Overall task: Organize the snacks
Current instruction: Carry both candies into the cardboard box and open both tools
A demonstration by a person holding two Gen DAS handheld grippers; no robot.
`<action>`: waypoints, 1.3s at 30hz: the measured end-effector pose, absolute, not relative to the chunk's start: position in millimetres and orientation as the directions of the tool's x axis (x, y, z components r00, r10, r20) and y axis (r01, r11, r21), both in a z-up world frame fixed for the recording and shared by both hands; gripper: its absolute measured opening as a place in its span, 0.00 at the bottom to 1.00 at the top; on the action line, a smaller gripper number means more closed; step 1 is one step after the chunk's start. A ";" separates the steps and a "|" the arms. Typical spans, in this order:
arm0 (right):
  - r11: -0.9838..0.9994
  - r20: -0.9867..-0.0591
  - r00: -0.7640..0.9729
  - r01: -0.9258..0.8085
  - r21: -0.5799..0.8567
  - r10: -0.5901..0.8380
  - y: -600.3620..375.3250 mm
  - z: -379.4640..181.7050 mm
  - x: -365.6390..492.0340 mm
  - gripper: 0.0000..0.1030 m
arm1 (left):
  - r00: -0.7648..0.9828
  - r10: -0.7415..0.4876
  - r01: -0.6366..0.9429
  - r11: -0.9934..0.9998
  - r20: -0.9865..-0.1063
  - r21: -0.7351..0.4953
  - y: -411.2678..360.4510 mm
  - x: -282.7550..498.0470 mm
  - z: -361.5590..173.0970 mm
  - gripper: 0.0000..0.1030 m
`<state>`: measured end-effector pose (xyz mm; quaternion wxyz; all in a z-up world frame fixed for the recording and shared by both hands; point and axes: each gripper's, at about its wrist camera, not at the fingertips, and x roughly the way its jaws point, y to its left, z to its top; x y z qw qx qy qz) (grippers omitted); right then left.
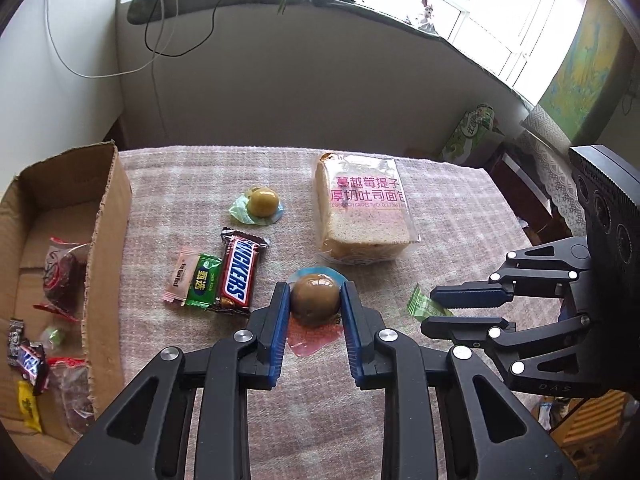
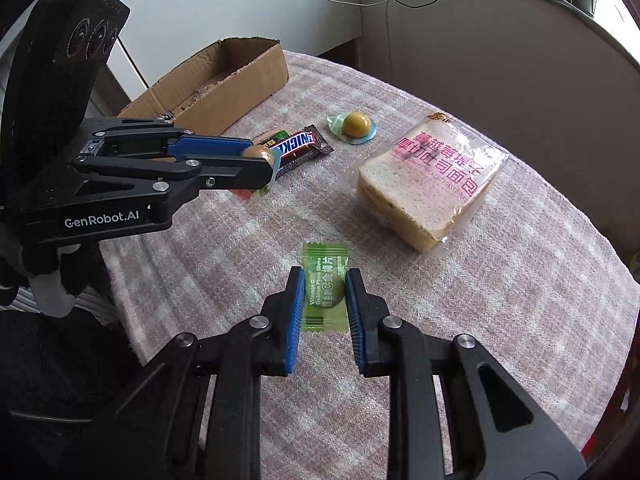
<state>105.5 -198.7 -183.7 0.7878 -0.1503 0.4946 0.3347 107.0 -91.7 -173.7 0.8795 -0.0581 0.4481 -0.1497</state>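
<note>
**Both grippers loaded, box run is next**

On the checked tablecloth [image 2: 480, 300], a pick-up step is judged underway. Next, both items likely get carried to the cardboard box [image 1: 108, 216]. A brown jelly cup [image 1: 315, 294] is pinched by the left gripper [image 1: 315, 308], a green plum candy [image 2: 324, 288] by the right gripper [image 2: 322, 300], both angled steeply down.

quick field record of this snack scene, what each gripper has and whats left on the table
left gripper: shut on brown ball snack
right gripper: shut on green plum candy
cardboard box: at the table's left, several wrapped snacks inside
still on cloth: Snickers bar, green sachet, pink sachet, yellow ball snack, toast bread pack
</note>
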 end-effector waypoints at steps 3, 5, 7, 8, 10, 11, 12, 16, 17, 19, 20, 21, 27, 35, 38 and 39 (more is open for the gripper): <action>0.731 -0.873 0.301 -0.677 0.087 0.383 -185.2 -170.2 108.1 0.21 | 0.566 -0.312 0.201 0.950 -0.763 -0.239 -77.7 102.0 -164.2 0.23; 0.728 -0.868 0.306 -0.680 0.088 0.390 -174.2 -162.3 110.4 0.21 | 0.574 -0.307 0.189 0.952 -0.759 -0.242 -66.3 98.9 -159.7 0.23; 0.726 -0.864 0.314 -0.683 0.082 0.394 -162.2 -155.0 112.7 0.21 | 0.580 -0.300 0.175 0.954 -0.757 -0.245 -54.9 95.6 -156.4 0.23; 0.724 -0.862 0.314 -0.684 0.085 0.398 -155.9 -151.2 114.7 0.21 | 0.584 -0.296 0.166 0.955 -0.756 -0.246 -47.1 93.8 -155.0 0.23; 0.719 -0.858 0.316 -0.690 0.084 0.404 -140.3 -146.5 119.5 0.21 | 0.591 -0.286 0.147 0.957 -0.754 -0.248 -32.2 90.3 -153.0 0.23; 0.715 -0.857 0.317 -0.694 0.081 0.405 -132.9 -143.9 121.4 0.21 | 0.593 -0.281 0.137 0.959 -0.754 -0.250 -24.8 88.5 -152.3 0.23; 0.711 -0.857 0.316 -0.698 0.080 0.407 -125.8 -141.8 122.9 0.21 | 0.596 -0.275 0.126 0.960 -0.754 -0.251 -17.3 86.4 -151.7 0.23; 0.691 -0.853 0.309 -0.718 0.081 0.421 -96.3 -136.2 127.3 0.21 | 0.604 -0.249 0.082 0.964 -0.757 -0.252 9.8 79.0 -151.0 0.23; 0.686 -0.852 0.306 -0.723 0.081 0.424 -88.4 -135.2 128.4 0.21 | 0.607 -0.242 0.070 0.965 -0.757 -0.252 16.4 76.6 -151.0 0.23; 0.674 -0.851 0.300 -0.734 0.083 0.430 -71.7 -133.1 130.8 0.21 | 0.611 -0.227 0.046 0.966 -0.758 -0.253 30.1 72.2 -151.8 0.23; 0.670 -0.851 0.299 -0.738 0.080 0.431 -63.7 -131.7 131.7 0.21 | 0.614 -0.220 0.033 0.967 -0.758 -0.254 37.7 69.6 -152.5 0.23; 0.665 -0.851 0.297 -0.743 0.079 0.433 -56.1 -130.8 132.9 0.21 | 0.617 -0.212 0.020 0.967 -0.758 -0.254 44.5 67.6 -152.8 0.23; 0.656 -0.849 0.290 -0.750 0.086 0.442 -18.5 -129.0 143.5 0.21 | 0.626 -0.160 -0.057 0.967 -0.763 -0.250 83.0 57.5 -155.9 0.23; 0.646 -0.860 0.266 -0.757 0.093 0.436 21.9 -140.8 161.3 0.21 | 0.616 -0.112 -0.135 0.960 -0.780 -0.244 113.4 49.0 -167.1 0.23; 0.646 -0.866 0.257 -0.757 0.096 0.430 32.7 -147.5 166.6 0.21 | 0.613 -0.099 -0.156 0.957 -0.784 -0.243 121.6 48.6 -169.0 0.23; 0.646 -0.868 0.254 -0.757 0.097 0.427 36.5 -149.9 168.0 0.21 | 0.612 -0.096 -0.162 0.956 -0.785 -0.244 123.7 48.3 -169.4 0.23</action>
